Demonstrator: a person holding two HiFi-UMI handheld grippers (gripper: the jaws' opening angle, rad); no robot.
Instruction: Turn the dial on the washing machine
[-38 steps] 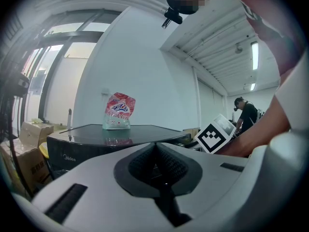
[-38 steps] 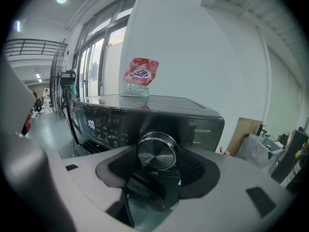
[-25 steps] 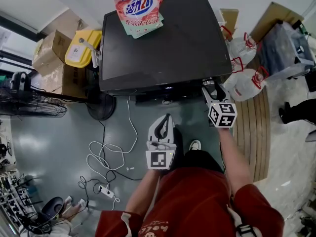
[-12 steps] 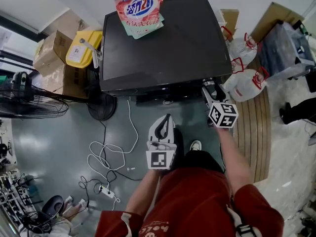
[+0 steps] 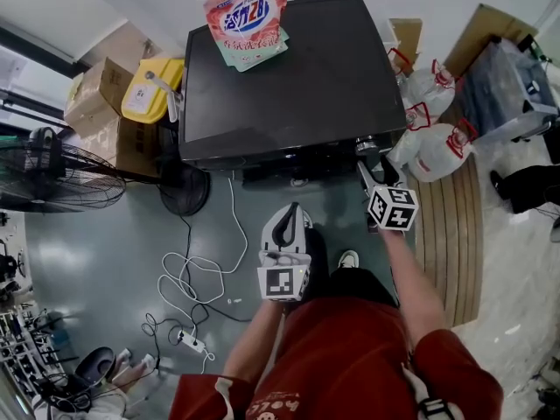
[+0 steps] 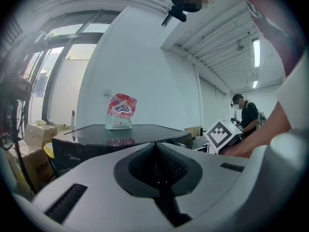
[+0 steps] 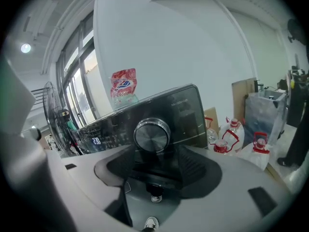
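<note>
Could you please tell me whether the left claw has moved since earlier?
No. The left claw holds the same spot below the front edge of the black glossy washing machine.

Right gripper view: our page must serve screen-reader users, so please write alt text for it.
The right tongs stand open, having just been opening, with the silver dial of the washing machine between their tips, not pressed. A red detergent pouch stands on the machine's top, and white jugs with red handles sit at right.

I take this for a workshop or storeroom, not a home — a washing machine [image 5: 289, 77] on bare grey floor [image 5: 96, 261], among cardboard boxes [image 5: 98, 103], loose cables [image 5: 185, 280], a fan [image 5: 61, 180] and water jugs [image 5: 437, 147].
</note>
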